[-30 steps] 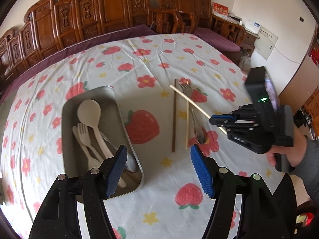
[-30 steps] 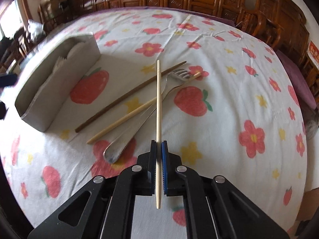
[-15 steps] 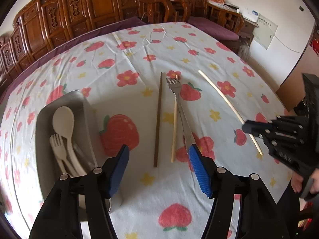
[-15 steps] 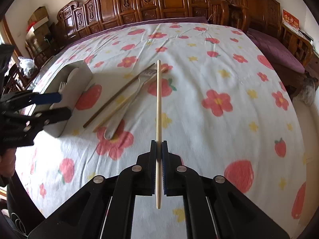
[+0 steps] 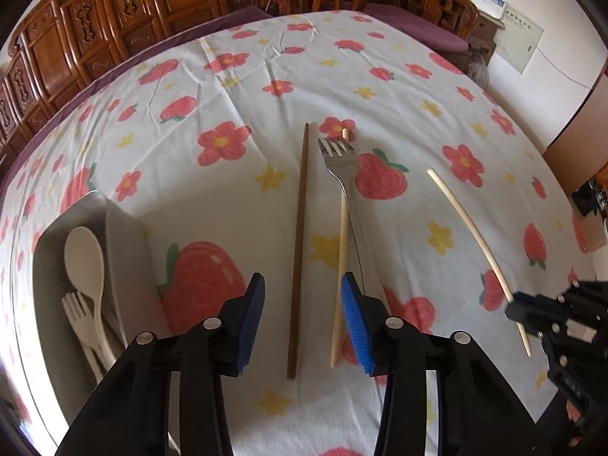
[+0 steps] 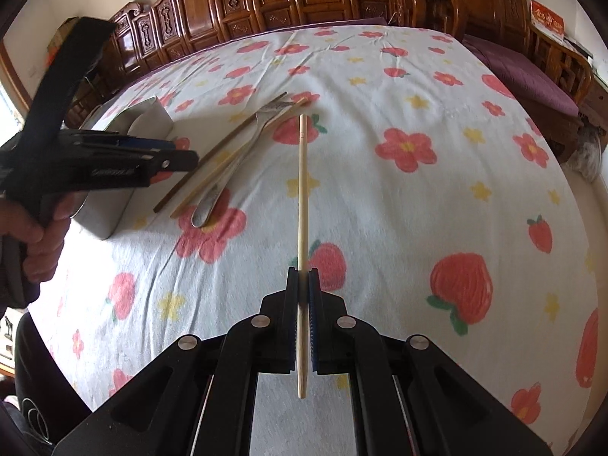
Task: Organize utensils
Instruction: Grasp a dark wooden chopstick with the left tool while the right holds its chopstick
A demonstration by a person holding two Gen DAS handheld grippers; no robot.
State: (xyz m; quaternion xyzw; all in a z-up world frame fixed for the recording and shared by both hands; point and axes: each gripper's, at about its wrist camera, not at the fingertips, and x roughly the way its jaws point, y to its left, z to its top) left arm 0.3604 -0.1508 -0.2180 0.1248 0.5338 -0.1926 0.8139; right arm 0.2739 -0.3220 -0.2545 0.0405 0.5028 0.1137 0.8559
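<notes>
- the surface's white cotton-looking cloth [image 5: 235, 205] with red flowers and strawberries is matt, with soft creases
- silver metal fork [image 5: 344, 174] is polished and catches the light
- long dark brown wooden chopstick [image 5: 298, 250] looks smooth, dull finish
- pale bamboo chopstick [image 5: 340, 266] beside the fork is matt; the one pinched in the right claw [image 6: 303, 281] looks the same, light raw wood [image 6: 302, 190]
- grey metal tray [image 5: 125, 250] has a brushed, satiny look
- cream plastic spoon [image 5: 85, 254] and fork [image 5: 76, 311] in it are smooth, low sheen
- left claw [image 5: 302, 319]: black matt plastic, ribbed blue rubbery pads [image 5: 355, 323]
- carved wooden chairs [image 5: 114, 26] are glossy, varnished
</notes>
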